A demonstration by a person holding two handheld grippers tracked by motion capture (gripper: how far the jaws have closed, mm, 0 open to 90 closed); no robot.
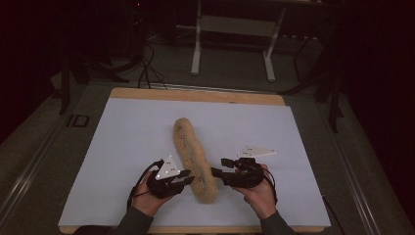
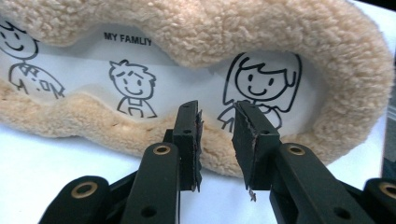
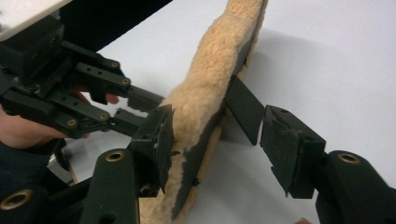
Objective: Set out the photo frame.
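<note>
A long tan fleece picture frame (image 1: 193, 152) lies lengthwise down the middle of the white sheet, with cartoon figures and the words "MY FAMILIY" behind its window (image 2: 135, 84). My left gripper (image 1: 188, 177) sits at the frame's near end on its left side; its jaws (image 2: 217, 116) stand apart over the fuzzy rim (image 2: 280, 37), with no pad pressing. My right gripper (image 1: 219, 166) is at the opposite side. Its open jaws (image 3: 219, 126) straddle the frame's edge (image 3: 205, 93) and black back stand (image 3: 245, 107), the right pad well clear. The left gripper (image 3: 140, 107) shows beyond.
A white sheet (image 1: 127, 142) covers the wooden table (image 1: 195, 95), with bare room to either side of the frame. Beyond the table stand a white-legged desk (image 1: 235, 29) and dark cables on the floor (image 1: 147, 73).
</note>
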